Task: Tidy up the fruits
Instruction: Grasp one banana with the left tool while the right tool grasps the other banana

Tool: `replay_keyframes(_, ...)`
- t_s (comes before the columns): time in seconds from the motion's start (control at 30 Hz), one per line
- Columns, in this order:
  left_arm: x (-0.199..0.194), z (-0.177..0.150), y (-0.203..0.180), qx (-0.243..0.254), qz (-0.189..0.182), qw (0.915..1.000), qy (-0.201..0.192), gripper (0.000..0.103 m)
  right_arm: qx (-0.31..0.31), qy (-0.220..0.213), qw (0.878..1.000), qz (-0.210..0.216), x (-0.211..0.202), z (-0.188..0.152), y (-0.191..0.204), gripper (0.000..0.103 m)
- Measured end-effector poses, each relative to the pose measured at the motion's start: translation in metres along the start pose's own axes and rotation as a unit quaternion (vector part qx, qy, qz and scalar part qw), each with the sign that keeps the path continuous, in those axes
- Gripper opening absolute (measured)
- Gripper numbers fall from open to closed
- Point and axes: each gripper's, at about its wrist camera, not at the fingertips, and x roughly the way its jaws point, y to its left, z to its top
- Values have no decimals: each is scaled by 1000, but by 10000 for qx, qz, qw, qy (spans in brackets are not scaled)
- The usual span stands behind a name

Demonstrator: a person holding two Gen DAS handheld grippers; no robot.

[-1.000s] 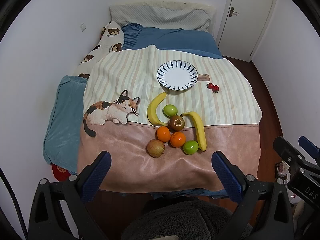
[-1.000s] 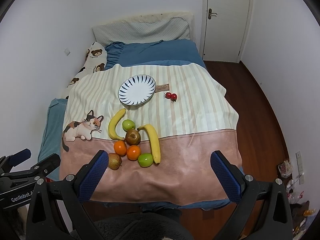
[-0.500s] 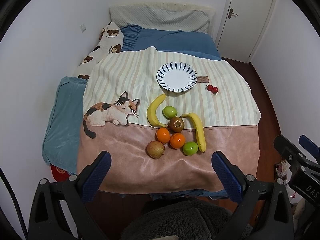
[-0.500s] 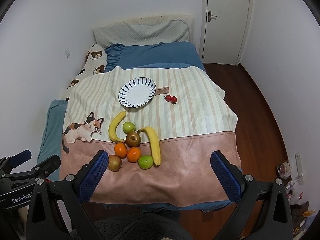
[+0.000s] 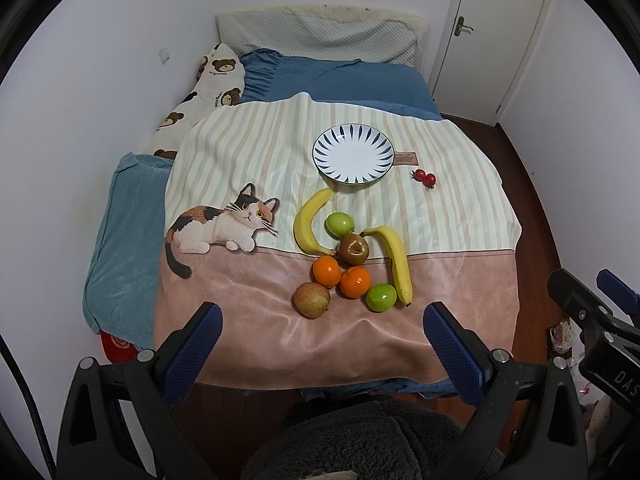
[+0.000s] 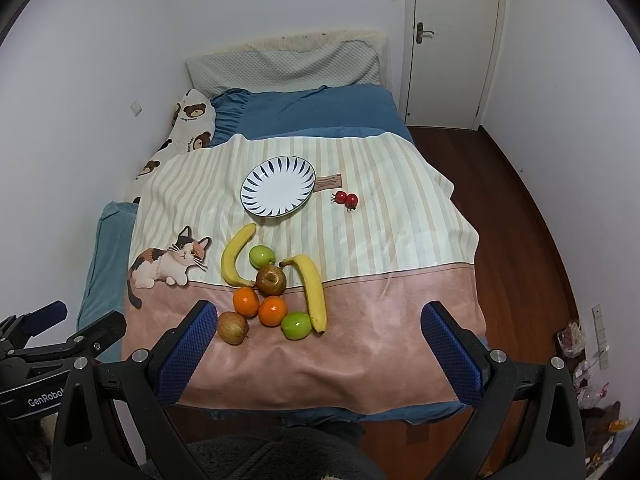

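Note:
A cluster of fruit lies on the bed cover: two bananas, two green apples, a brown fruit, two oranges and a reddish apple. An empty white plate with blue marks sits beyond them, with two cherry tomatoes to its right. My left gripper and right gripper are both open and empty, held above the bed's near edge, short of the fruit.
The cover has a cat picture at the left. Pillows lie at the bed's head against the wall. A white door and wooden floor are at the right. Clutter lies on the floor, right.
Both grippers have drifted slightly, so the bed and fruit sit a little lower and nearer in view. Nothing was grasped or moved.

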Motion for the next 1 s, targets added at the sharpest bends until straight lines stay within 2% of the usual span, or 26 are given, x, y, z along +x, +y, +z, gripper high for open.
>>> replay_keyframes(0.13, 0, -3, 1, -7, -2, 10000, 2, 103, 28, -29, 10000, 23, 0, -2, 3, 103)
replay_keyframes(0.27, 5, 7, 5, -18, 56, 9999, -100, 103, 102, -103, 9999, 67, 7, -1, 7, 103)
replay_keyframes(0.37, 25, 25, 18, 50, 148, 9996, -216, 103, 176, -219, 9995, 152, 25, 2, 10, 103)
replay_keyframes(0.47, 57, 45, 34, 121, 446, 9986, -260, 103, 147, -185, 9996, 156, 60, 8, 17, 103)
replay_keyframes(0.53, 88, 60, 41, 111, 537, 9985, -74, 103, 22, -71, 10000, 2, 96, 14, 25, 103)
replay_keyframes(0.6, 123, 73, 48, 17, 423, 9989, 204, 103, -33, 82, 10000, -28, 127, 17, 32, 103)
replay_keyframes(0.67, 155, 84, 53, -40, 299, 9986, 433, 103, -94, 341, 9994, -35, 166, 21, 36, 101)
replay_keyframes(0.77, 203, 89, 54, -42, 166, 9967, 789, 96, -142, 869, 9961, -83, 232, 24, 37, 97)
replay_keyframes(0.9, 277, 96, 53, -171, -52, 9893, 1446, 95, -128, 1462, 9891, -144, 308, 22, 31, 95)
replay_keyframes(1.0, 322, 97, 53, -245, -67, 9823, 1858, 95, -93, 1780, 9839, -121, 349, 18, 25, 95)
